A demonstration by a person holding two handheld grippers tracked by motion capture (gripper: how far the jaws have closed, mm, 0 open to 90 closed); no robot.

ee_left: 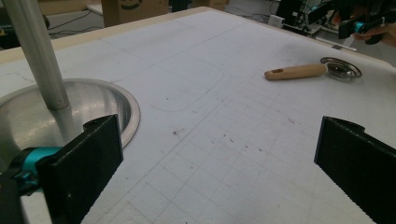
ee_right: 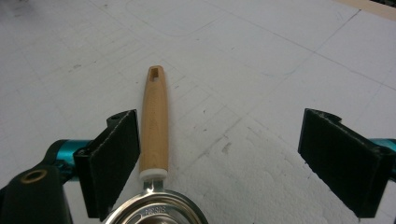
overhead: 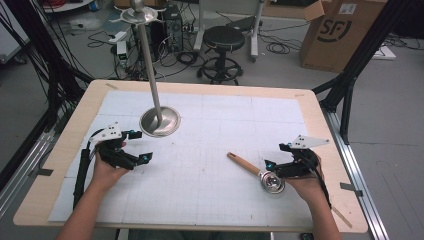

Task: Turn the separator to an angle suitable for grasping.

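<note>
Black L claw [overhead: 131, 146] agape, R claw [overhead: 276, 156] over strainer [overhead: 260, 173]

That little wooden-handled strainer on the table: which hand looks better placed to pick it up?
The right gripper, probably. Its open jaws sit right at the strainer, whose handle lies beside one jaw. The left gripper, also open, is across the table near the metal stand.

High view overhead, facing forward; gripper views low, sharing strainer [ee_left: 312, 70].
</note>
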